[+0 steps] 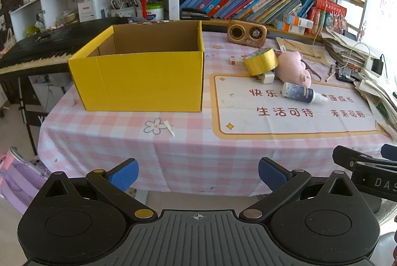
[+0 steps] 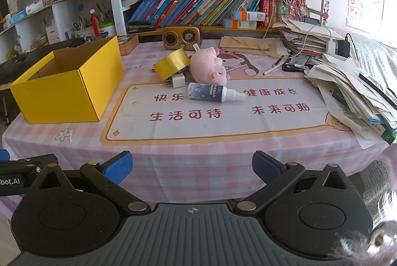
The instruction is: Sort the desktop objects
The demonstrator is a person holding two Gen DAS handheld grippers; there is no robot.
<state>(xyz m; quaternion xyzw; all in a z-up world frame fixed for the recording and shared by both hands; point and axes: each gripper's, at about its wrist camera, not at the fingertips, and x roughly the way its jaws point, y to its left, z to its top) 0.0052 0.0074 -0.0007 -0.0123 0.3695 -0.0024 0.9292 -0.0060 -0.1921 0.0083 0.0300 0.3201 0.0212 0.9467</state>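
Observation:
An open yellow cardboard box [image 1: 139, 77] [image 2: 67, 89] stands on the left of the pink checked table. To its right lie a yellow tape roll [image 1: 261, 61] [image 2: 172, 63], a pink plush pig [image 1: 294, 68] [image 2: 209, 64], a white charger plug [image 1: 266, 78] [image 2: 177, 80] and a blue spray bottle [image 1: 301, 92] [image 2: 213, 92] on its side. My left gripper [image 1: 198, 175] is open and empty, short of the table's front edge. My right gripper [image 2: 192, 168] is open and empty too, also short of the front edge.
A brown retro radio [image 1: 247, 33] [image 2: 182, 37] sits at the back. Stacked papers and books [image 2: 359, 89] crowd the right side, with pens and a phone [image 2: 295, 64] near them. A black keyboard [image 1: 42, 45] stands left of the table. Bookshelves rise behind.

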